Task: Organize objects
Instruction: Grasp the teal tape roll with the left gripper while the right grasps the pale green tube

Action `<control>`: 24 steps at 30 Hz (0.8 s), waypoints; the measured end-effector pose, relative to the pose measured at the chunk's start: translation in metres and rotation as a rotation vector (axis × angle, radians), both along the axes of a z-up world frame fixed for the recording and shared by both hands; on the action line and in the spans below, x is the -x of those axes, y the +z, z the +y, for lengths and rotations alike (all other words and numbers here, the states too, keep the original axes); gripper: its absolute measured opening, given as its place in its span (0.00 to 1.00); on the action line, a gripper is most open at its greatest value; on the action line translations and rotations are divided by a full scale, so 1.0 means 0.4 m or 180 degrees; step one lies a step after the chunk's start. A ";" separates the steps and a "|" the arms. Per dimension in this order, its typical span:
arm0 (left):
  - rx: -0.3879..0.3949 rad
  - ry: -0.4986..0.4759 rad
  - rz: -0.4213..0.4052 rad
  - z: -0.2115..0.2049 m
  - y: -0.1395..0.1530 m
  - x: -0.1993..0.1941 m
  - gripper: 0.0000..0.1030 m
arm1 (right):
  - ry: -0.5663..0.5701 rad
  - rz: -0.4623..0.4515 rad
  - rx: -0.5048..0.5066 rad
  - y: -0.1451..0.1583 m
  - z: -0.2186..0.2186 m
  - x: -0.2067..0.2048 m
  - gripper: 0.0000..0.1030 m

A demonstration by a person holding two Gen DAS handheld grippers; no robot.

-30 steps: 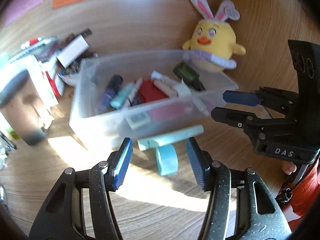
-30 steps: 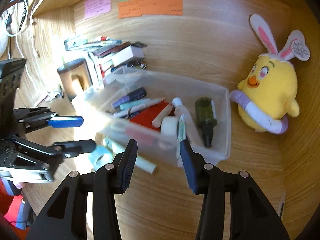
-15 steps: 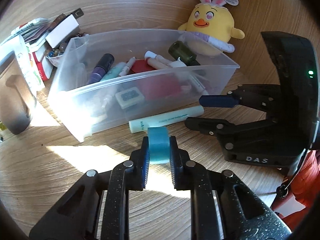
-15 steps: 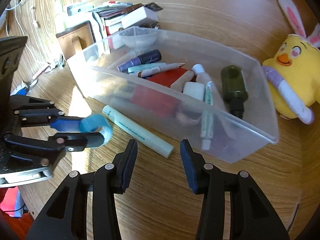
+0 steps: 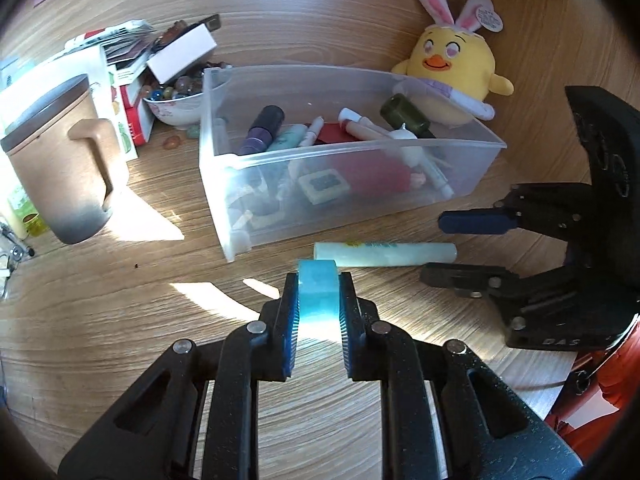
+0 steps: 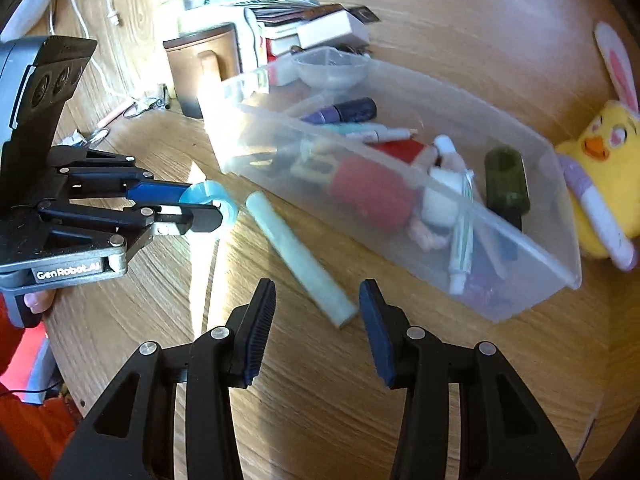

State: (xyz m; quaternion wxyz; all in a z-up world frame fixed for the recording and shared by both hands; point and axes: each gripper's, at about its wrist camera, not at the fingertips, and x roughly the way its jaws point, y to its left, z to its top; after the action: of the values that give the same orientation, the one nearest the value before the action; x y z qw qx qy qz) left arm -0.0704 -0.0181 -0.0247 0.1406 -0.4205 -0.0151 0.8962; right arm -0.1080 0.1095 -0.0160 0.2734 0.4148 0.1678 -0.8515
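The left tongs (image 5: 319, 304) are clenched on a small roll of translucent light-blue tape (image 5: 318, 286), its flat sides pressed between the two blue pads. In the right wrist view the same roll (image 6: 208, 200) sits at the tip of those tongs, at about nine o'clock from centre, low over the light wooden bench (image 6: 320, 380); whether it touches the wood cannot be told.

The right tongs (image 6: 316, 308) stand released, with nothing gripped. Just ahead of their tips, at twelve o'clock, lies the near end of a pale mint-green cylindrical tube (image 6: 300, 258), flat on the bench and running toward eleven o'clock. In the left wrist view this tube (image 5: 384, 254) lies just beyond the tape, between it and the bin.

The clear rectangular plastic bin (image 5: 472, 148) stands on the bench beyond the tube, close to it. Inside are a purple capped bottle (image 5: 262, 128), a dark green glass bottle (image 5: 406, 118), a flat red object (image 5: 376, 172), white tubes and pens, lying mixed together.

At two o'clock from the bin, just behind its far corner, sits a yellow plush chick with pink-and-white rabbit ears (image 5: 456, 64). At nine o'clock stands a tan mug with a handle (image 5: 64, 160), and behind it a white patterned bowl of coloured stones (image 5: 176, 100) beside a stack of books and boxes (image 5: 136, 52).
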 end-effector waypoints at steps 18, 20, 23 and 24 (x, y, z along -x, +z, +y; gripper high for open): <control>-0.0060 0.0052 0.0151 -0.030 0.031 -0.024 0.17 | 0.0120 -0.0043 0.0050 -0.017 -0.059 -0.011 0.14; -0.0052 0.0056 0.0198 -0.028 0.044 -0.027 0.17 | 0.0077 -0.0006 0.0138 -0.001 -0.039 -0.024 0.14; -0.0051 0.0048 0.0293 -0.022 0.071 -0.032 0.17 | 0.0014 0.0066 0.0259 0.026 -0.010 -0.043 0.14; -0.0051 0.0048 0.0324 -0.021 0.079 -0.034 0.17 | -0.0009 0.0103 0.0301 0.038 0.000 -0.048 0.14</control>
State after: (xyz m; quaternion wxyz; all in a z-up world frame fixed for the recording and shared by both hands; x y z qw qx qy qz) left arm -0.0568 -0.0265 0.0069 0.1379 -0.3730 -0.0183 0.9173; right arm -0.0886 0.1094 -0.0009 0.2888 0.3879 0.1311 -0.8654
